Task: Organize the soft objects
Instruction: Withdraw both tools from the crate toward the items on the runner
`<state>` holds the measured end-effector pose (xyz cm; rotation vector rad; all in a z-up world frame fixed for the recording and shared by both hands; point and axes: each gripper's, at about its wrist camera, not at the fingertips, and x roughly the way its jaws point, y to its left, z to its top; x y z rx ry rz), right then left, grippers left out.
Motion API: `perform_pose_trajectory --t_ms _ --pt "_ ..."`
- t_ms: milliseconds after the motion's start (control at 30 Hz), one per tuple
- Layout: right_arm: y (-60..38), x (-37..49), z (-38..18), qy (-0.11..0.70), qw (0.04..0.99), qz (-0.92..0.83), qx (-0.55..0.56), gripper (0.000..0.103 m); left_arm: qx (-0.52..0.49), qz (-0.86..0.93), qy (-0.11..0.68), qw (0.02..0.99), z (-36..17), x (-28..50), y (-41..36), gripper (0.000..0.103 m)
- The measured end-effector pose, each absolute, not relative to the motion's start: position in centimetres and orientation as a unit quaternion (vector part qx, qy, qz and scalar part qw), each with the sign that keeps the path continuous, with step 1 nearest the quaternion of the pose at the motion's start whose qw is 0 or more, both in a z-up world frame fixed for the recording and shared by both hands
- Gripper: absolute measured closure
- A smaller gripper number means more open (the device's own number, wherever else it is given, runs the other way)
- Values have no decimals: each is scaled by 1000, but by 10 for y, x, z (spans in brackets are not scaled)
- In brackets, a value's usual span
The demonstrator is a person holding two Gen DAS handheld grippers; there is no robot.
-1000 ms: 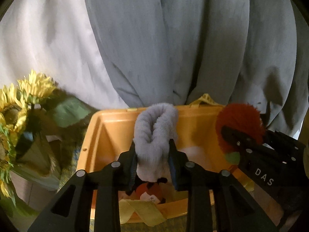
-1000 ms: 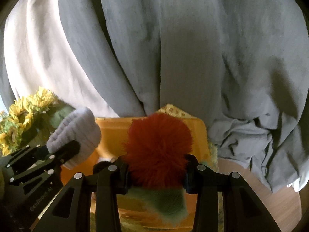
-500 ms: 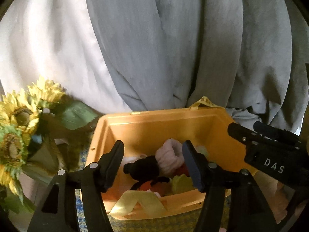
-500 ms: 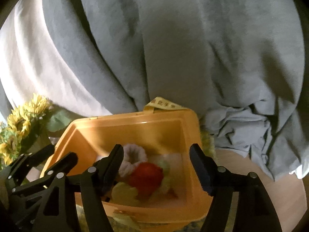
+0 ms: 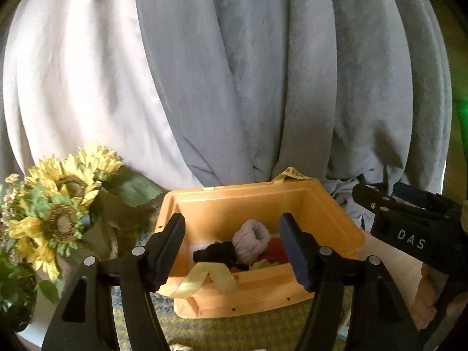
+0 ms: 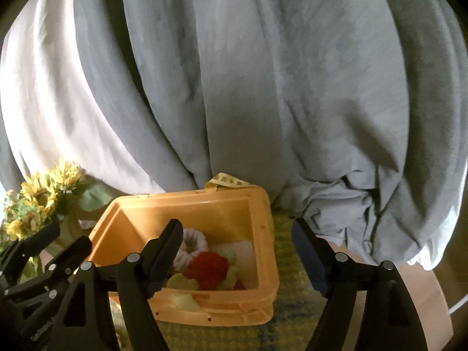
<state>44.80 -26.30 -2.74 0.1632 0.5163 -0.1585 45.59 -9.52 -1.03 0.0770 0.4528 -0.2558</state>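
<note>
Inside the orange bin (image 5: 330,204) the grey loop (image 5: 252,239) lies seemingly flat; both hand-held grippers (image 5: 234,251) (image 6: 238,259) opening, empty.

I see the orange plastic bin (image 5: 327,216) ahead of and below my left claw (image 5: 232,247), open at the top. Inside it lie a pale lilac fuzzy ring (image 5: 252,235), a red fluffy pom-pom (image 6: 208,269) beside it, a black plush piece (image 5: 218,255), and yellow-green soft bits (image 6: 182,282), heaped together.
</note>
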Motion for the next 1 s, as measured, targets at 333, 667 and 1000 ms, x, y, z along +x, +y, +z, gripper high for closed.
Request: perform_pose_trajectory --t_ms 333,667,1000 --pt "-252 411 -28 248 963 -75 74 23 26 -121 224 967 -8 418 -84 37" --pt "-241 387 -43 269 960 -53 61 23 48 -114 229 965 -18 385 -82 37" --pt "-228 368 -65 298 953 -32 39 23 70 -105 257 958 -45 359 -79 37"
